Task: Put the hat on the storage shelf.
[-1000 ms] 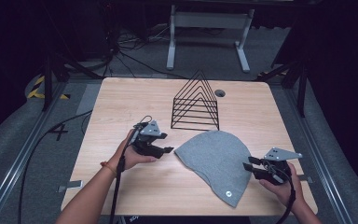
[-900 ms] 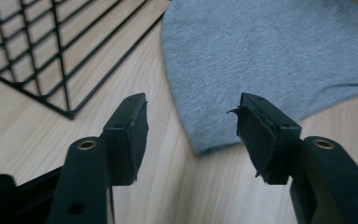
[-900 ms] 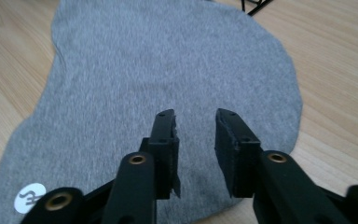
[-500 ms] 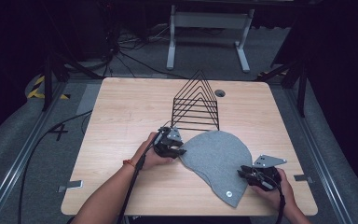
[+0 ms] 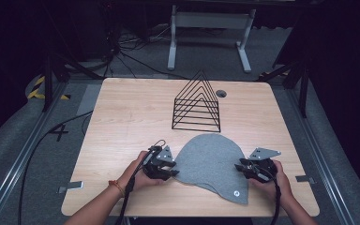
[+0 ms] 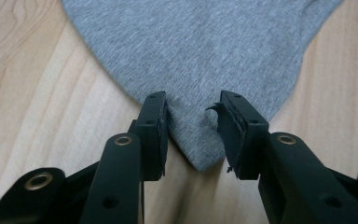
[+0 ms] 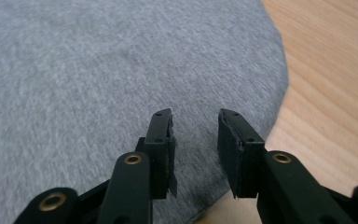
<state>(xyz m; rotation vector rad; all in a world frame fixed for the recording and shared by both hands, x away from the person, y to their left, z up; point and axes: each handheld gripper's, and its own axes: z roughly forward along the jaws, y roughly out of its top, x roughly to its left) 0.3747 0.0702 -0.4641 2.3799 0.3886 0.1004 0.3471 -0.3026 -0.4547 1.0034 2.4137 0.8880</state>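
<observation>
High view showed a grey beanie (image 5: 211, 164) flat on the table (image 5: 122, 117); the left gripper (image 5: 172, 173) and right gripper (image 5: 238, 166), both released, flanked its opposite edges.

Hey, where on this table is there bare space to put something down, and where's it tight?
Bare wood fills the table's left part, from the wire rack out to the left edge, and a smaller patch right of the rack. The near middle is crowded: the grey cloth lies there with the left gripper and right gripper at its edges.
</observation>
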